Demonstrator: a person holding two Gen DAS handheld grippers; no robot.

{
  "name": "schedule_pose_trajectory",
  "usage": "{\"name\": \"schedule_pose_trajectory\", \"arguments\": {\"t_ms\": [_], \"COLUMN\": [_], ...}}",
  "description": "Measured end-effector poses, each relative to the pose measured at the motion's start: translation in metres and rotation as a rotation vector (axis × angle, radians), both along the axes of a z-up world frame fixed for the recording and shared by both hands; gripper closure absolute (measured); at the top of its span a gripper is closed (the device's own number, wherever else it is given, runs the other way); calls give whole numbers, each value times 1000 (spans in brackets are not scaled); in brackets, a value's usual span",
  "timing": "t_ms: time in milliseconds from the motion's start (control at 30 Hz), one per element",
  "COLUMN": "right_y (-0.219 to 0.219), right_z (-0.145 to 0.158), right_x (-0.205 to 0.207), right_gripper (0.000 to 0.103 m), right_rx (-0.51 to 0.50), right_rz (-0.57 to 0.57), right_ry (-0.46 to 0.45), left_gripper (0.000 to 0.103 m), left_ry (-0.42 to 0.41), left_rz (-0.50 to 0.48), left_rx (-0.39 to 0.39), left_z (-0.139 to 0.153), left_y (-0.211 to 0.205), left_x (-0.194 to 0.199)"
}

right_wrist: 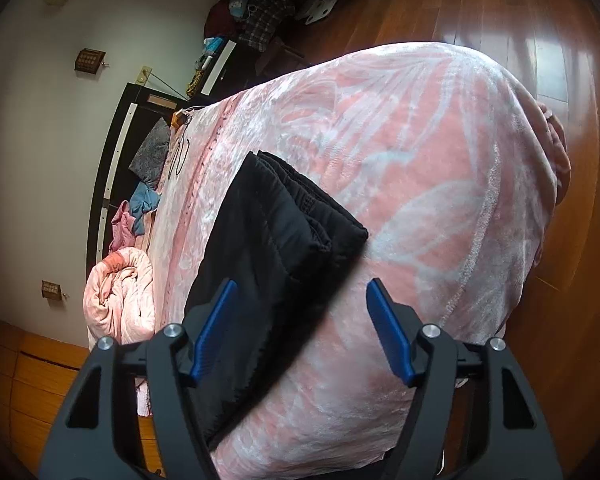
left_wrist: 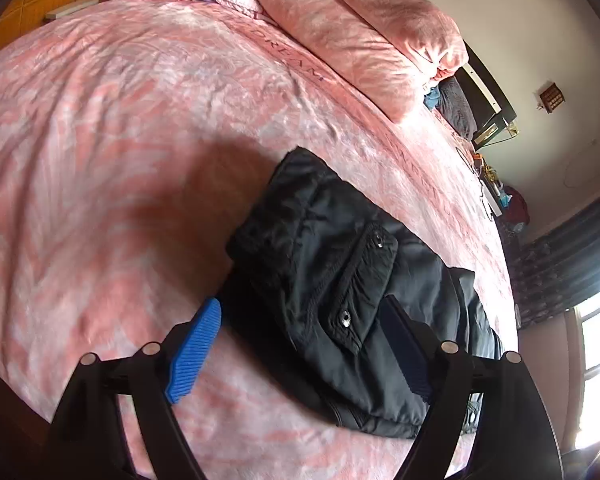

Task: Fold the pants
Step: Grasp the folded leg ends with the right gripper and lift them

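Black padded pants (left_wrist: pixel 320 264) lie folded into a thick stack on the pink patterned bed blanket (left_wrist: pixel 100 160), a snap pocket facing up. My left gripper (left_wrist: pixel 300 304) is open and straddles the near end of the stack; its blue left pad (left_wrist: pixel 196 352) sits just off the fabric's edge. In the right wrist view the pants (right_wrist: pixel 268 232) show as a layered black block on the blanket (right_wrist: pixel 420 160). My right gripper (right_wrist: pixel 302 284) is open above the stack's near corner, and nothing is pinched between its pads.
A folded pink quilt (left_wrist: pixel 360 20) lies along the bed's far side, also seen rolled (right_wrist: pixel 120 292) by the dark headboard (right_wrist: pixel 112 160). Wooden floor (right_wrist: pixel 540 20) borders the bed edge. Clothes and clutter (right_wrist: pixel 260 20) sit by the wall. A bright window (left_wrist: pixel 596 328) glares at right.
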State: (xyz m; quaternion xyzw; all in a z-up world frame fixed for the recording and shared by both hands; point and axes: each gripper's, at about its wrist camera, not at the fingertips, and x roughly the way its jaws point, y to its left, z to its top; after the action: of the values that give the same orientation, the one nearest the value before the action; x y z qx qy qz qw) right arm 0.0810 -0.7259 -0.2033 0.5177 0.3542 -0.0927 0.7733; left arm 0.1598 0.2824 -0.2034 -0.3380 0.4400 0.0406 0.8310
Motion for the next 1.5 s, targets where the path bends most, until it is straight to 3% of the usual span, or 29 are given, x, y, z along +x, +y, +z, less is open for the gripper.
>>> {"name": "schedule_pose_trajectory", "arguments": {"t_ms": [200, 500, 567, 600, 633, 700, 800, 1000, 1100, 1133, 1200, 1233, 1367, 1433, 1500], "right_y": [-4, 8, 10, 8, 4, 2, 7, 13, 14, 14, 15, 15, 7, 5, 3], "right_z": [-15, -25, -25, -24, -24, -28, -36, -34, -29, -23, -9, -8, -36, -46, -47], "right_x": [-4, 23, 31, 33, 34, 33, 35, 49, 60, 58, 54, 56, 51, 47, 50], "right_gripper": [32, 29, 46, 74, 78, 76, 35, 19, 18, 28, 30, 28, 25, 33, 34], "right_rx": [58, 13, -2, -12, 3, 35, 69, 66, 63, 89, 102, 109, 224, 236, 244], "right_rz": [-21, 43, 56, 57, 50, 32, 49, 40, 46, 30, 33, 34, -19, -36, -39], "right_ry": [-73, -102, -111, -118, -134, -154, -156, -191, -211, -242, -330, -325, -289, -300, -312], "left_gripper": [17, 17, 17, 17, 17, 17, 16, 15, 15, 15, 15, 14, 14, 14, 14], "left_ry": [37, 69, 69, 70, 70, 73, 83, 89, 91, 90, 82, 79, 81, 82, 84], "left_rz": [-28, -17, -20, -20, -18, -15, -16, -1, -3, -2, 1, -3, -12, -13, -16], "left_rx": [4, 8, 13, 15, 16, 14, 10, -12, -11, -12, -18, -17, -18, -28, -21], "left_z": [-16, -29, -28, -28, -28, -28, -30, -36, -37, -37, -34, -33, -35, -37, -38], "left_y": [-19, -26, -29, -30, -31, -32, -35, -36, -37, -37, -37, -38, -42, -43, -45], "left_x": [-5, -2, 0, 0, 1, 2, 3, 4, 5, 5, 4, 4, 7, 7, 8]}}
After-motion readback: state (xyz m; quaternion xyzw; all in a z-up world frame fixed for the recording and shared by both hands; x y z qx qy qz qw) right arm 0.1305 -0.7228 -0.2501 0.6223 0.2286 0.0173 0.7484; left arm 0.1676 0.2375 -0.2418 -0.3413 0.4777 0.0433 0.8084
